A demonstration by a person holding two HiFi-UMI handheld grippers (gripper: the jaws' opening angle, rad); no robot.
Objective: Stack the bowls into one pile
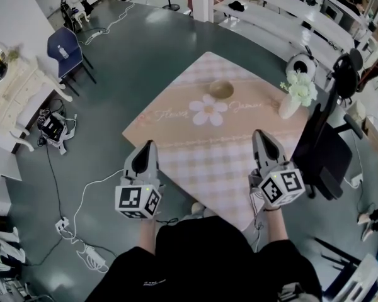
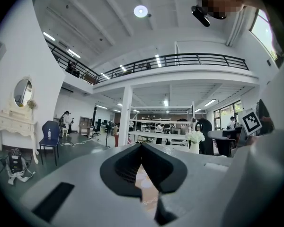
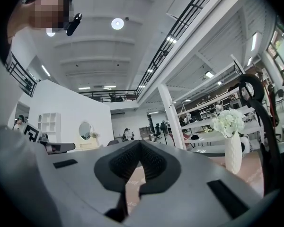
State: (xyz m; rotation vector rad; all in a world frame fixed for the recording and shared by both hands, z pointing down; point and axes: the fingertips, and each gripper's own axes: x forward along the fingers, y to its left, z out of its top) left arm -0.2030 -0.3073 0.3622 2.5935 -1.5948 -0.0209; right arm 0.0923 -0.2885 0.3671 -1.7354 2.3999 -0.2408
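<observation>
A beige bowl (image 1: 221, 89) sits alone near the far end of the pink checked table (image 1: 195, 162), just beyond a printed flower. I cannot tell whether it is one bowl or several nested. My left gripper (image 1: 150, 145) hovers at the table's near left corner, shut and empty. My right gripper (image 1: 259, 134) is over the near right part of the table, also shut and empty. Both point level towards the far end, well short of the bowl. In the left gripper view the left gripper's (image 2: 141, 145) tips meet. The right gripper's (image 3: 140, 143) tips meet in its own view too.
A white vase of white flowers (image 1: 296, 96) stands at the table's right edge. A black office chair (image 1: 327, 150) is close on the right. Left of the table are a blue chair (image 1: 66, 52), a white dresser (image 1: 12, 87) and floor cables (image 1: 75, 231).
</observation>
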